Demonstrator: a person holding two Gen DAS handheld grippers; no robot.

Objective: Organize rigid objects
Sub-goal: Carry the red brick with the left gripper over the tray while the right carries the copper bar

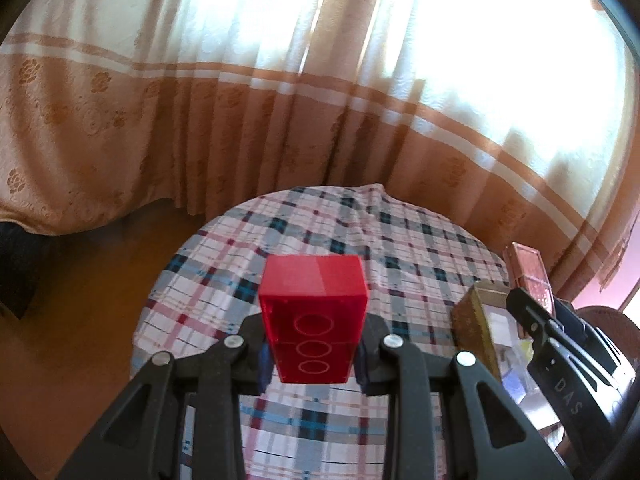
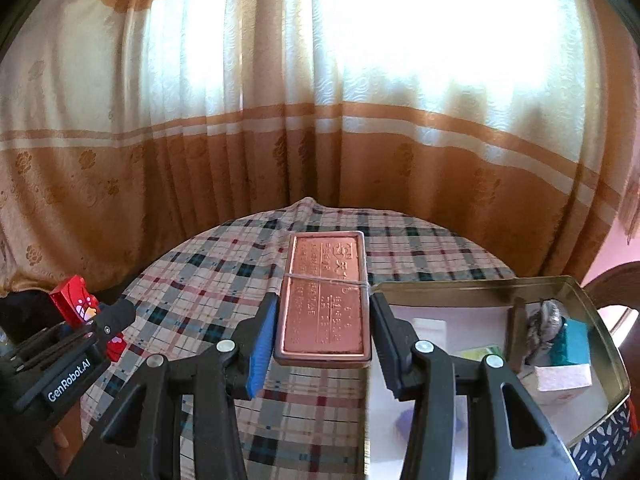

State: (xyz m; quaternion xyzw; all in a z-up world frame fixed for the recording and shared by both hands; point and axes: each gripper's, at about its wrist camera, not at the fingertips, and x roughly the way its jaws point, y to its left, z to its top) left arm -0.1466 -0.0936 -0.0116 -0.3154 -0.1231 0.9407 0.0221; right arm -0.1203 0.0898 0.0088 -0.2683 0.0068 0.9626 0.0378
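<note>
Curtain [image 2: 280, 140] fills the background in both views; upper half blown out by window glare, pattern lost there.

Round table under a plaid cloth [image 1: 320, 232]; its near edge is cut off behind the gripper frames in both views.

Open metal tin [image 2: 600, 320] on the table's right side, lower corner cut by the frame edge. Contents hard to read: a teal block [image 2: 570, 340], a pale box, something grey and crumpled behind a divider. In the left view only its gold wall [image 1: 476, 320] shows.

Right gripper [image 2: 322, 332]: tilted downward over the table, jaws clamped on the long sides of a copper-coloured flat tin [image 2: 324, 300], held clear of the cloth just left of the open tin. A thin band crosses its lid; embossed text illegible.

Left gripper [image 1: 314, 344]: angled downward, jaws closed on a red box [image 1: 314, 308], lifted above the cloth. Its printed face shows only from the right view [image 2: 78, 304], partly hidden by a finger.
</note>
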